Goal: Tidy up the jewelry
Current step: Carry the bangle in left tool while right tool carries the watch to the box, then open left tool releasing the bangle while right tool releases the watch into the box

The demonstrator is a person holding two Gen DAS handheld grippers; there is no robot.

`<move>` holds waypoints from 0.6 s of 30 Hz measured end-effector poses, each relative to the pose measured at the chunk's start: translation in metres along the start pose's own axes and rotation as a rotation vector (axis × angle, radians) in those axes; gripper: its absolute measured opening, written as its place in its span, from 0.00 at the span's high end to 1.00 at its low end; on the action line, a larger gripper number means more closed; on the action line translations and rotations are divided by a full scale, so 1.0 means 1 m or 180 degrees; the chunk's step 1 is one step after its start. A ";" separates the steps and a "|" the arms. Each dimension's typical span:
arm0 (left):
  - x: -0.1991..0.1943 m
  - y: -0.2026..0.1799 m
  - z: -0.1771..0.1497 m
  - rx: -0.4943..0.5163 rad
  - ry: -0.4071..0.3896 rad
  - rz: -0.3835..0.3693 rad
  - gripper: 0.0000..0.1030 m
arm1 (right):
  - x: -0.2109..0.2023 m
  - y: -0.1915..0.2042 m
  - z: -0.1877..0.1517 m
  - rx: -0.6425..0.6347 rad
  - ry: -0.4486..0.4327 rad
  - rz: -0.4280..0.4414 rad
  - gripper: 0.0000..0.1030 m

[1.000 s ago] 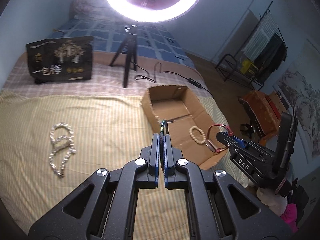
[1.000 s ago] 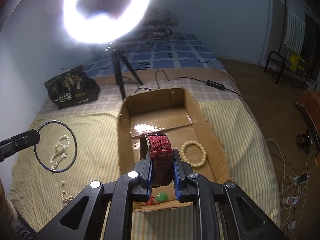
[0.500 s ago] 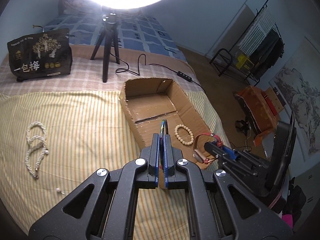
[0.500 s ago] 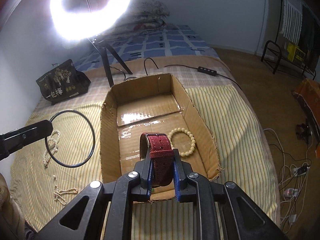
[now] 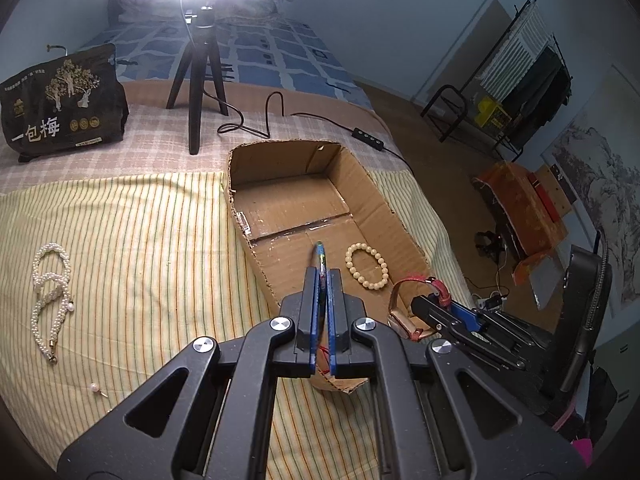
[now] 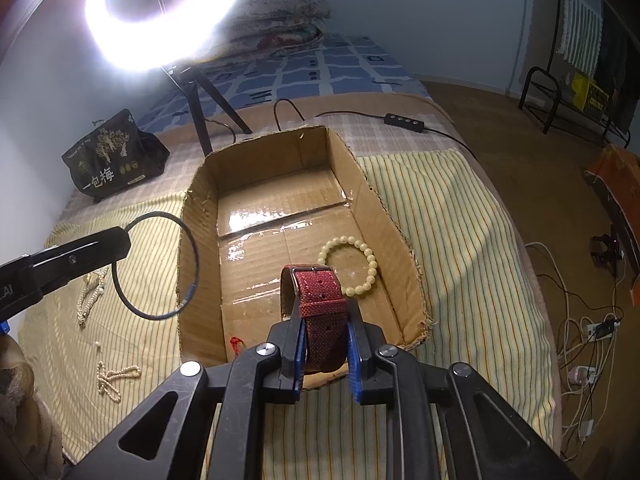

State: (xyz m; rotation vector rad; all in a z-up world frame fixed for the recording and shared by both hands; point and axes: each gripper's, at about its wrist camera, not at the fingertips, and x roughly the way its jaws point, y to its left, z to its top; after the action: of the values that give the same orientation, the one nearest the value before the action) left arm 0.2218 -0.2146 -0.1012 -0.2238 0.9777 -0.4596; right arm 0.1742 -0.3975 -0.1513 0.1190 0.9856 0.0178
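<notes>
An open cardboard box lies on the striped bed cover. A cream bead bracelet lies inside it. My left gripper is shut on a thin dark ring, seen edge-on in its own view, and holds it over the box's left wall. My right gripper is shut on a red-strap watch above the box's near end. Pearl strands lie on the cover at the left.
A ring light on a tripod and its cable with a controller stand behind the box. A black printed bag sits at the back left. A small red thing lies in the box's near corner. The bed's right edge drops to the floor.
Both grippers have moved forward and lower toward the box. The ring now hangs over the box's left wall and the watch is over the box's near end.
</notes>
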 end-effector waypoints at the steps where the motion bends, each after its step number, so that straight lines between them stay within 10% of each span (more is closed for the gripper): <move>1: 0.001 -0.001 0.000 0.0006 -0.0011 -0.0003 0.99 | 0.000 0.000 0.000 0.0001 -0.0002 0.0002 0.83; 7: 0.002 -0.002 0.001 0.0072 -0.0004 -0.0016 0.97 | -0.004 0.001 0.000 -0.0030 -0.0061 -0.0017 0.53; 10: 0.001 0.001 0.001 0.0059 -0.0003 -0.0008 0.79 | -0.006 0.002 0.000 -0.0036 -0.0112 -0.0056 0.36; 18: -0.008 0.011 0.004 0.0033 -0.0038 0.0023 0.74 | -0.008 0.005 0.000 -0.0054 -0.0148 -0.0097 0.27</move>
State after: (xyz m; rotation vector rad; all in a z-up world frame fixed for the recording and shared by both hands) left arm 0.2242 -0.2018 -0.0975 -0.2133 0.9638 -0.4561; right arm 0.1702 -0.3926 -0.1442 0.0882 0.9404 -0.0045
